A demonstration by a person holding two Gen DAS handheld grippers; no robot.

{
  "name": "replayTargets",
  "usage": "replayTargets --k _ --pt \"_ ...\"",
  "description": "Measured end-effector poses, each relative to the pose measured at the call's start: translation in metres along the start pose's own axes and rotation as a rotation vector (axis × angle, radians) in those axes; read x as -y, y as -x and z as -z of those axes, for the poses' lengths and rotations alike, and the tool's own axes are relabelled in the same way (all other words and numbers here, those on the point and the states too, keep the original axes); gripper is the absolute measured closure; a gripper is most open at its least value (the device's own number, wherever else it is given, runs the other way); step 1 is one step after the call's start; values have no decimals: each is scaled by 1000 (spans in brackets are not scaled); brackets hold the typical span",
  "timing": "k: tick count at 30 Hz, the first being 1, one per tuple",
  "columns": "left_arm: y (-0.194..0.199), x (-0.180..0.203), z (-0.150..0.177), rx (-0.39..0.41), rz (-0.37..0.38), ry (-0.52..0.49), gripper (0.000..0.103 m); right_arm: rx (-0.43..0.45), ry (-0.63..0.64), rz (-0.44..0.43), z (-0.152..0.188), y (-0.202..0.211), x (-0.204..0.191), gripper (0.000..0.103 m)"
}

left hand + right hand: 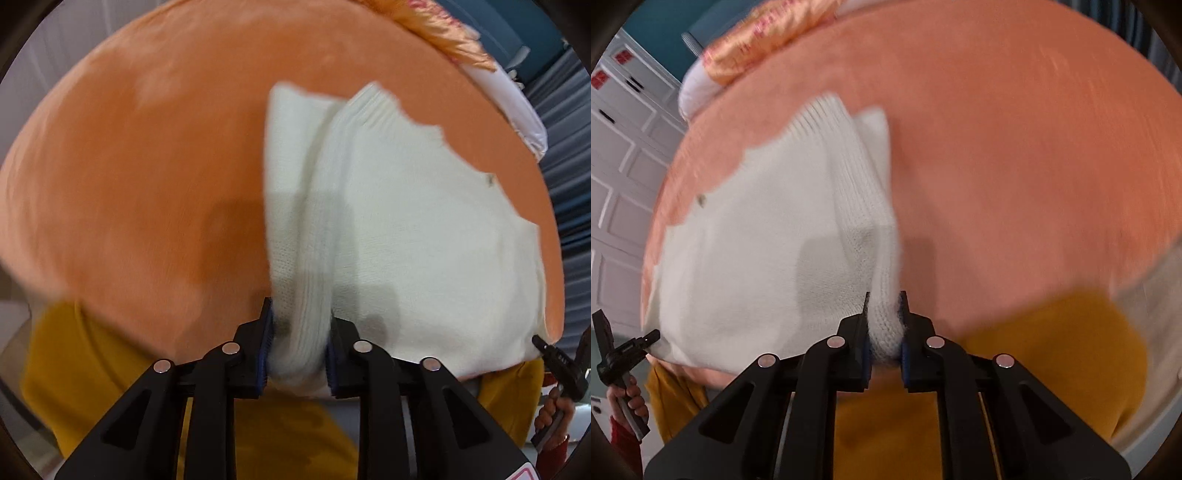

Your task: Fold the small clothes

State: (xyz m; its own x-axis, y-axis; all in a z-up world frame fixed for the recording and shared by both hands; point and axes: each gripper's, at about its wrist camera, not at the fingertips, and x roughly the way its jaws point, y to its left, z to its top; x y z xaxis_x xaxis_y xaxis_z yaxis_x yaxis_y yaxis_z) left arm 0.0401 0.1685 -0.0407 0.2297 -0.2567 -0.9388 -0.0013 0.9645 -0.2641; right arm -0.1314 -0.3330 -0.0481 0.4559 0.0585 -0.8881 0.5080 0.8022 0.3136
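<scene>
Currently held: white knitted small garment, spread flat on the orange plush bed cover, its near hem at the cover's front edge
Left gripper: black two-finger tool with blue pads, jaws closed on a bunched ridge of the knit at the near hem; cloth fills the gap between the pads
Right gripper: same make, jaws pinched on a rolled fold of the same knit at its near edge
Other tool in each view: the right gripper shows at the far right of the left wrist view, tip at the garment's near corner; the left gripper shows at the far left of the right wrist view, likewise at a corner
Long axis: the pinched ridge runs away from both sets of fingers, from the near hem toward the ribbed far end
Bearing from fingers: the garment lies straight ahead of each gripper and reaches across toward the other
Nearer hand: neither; both are already on the cloth
Judged step: a fold under way, with the near edge likely to be carried forward along that axis
Risk, as judged: an uneven lift would skew the fold line
Surroundings: mustard-yellow cloth below the cover's front edge; orange fringed cushion at the far side; white panelled cabinet beyond
Image quality: motion blur, edges soft
</scene>
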Motion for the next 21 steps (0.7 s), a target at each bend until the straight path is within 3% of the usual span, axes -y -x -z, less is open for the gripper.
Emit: replayTargets --k 1,4,6,7,8,9,10,12,16,17,18,19,21 --pt "0 -5 6 14 -5 19 71 -22 4 -4 7 -4 2 91" --pt "14 -8 1 45 7 89 70 -2 -4 -2 2 6 1 81" --pt "35 -2 -11 106 27 102 73 78 5 -4 -15 27 -2 76" --pt "50 4 -22 176 65 85 69 126 18 -11 -23 36 -4 60" --pt "60 10 -32 224 84 67 62 188 34 -18 -38 45 -9 49" --pt "65 15 -42 259 94 52 39 221 45 -26 -48 46 -13 38" --pt "66 24 -58 294 108 40 24 237 59 -41 -62 44 -19 38" --pt "56 35 -82 329 127 25 22 252 80 -69 -92 28 -32 36" --pt "-13 39 -132 202 101 67 22 232 35 -72 -136 -22 -46 31" --pt "-31 37 -139 161 119 78 24 205 16 -77 -144 -37 -48 31" --pt "-41 36 -143 141 128 79 38 184 13 -89 -146 -44 -50 35" --pt "-53 35 -146 117 125 63 78 152 21 -110 -148 -53 -53 60" --pt "-57 41 -145 115 137 28 95 135 82 -115 -149 -54 -69 92"
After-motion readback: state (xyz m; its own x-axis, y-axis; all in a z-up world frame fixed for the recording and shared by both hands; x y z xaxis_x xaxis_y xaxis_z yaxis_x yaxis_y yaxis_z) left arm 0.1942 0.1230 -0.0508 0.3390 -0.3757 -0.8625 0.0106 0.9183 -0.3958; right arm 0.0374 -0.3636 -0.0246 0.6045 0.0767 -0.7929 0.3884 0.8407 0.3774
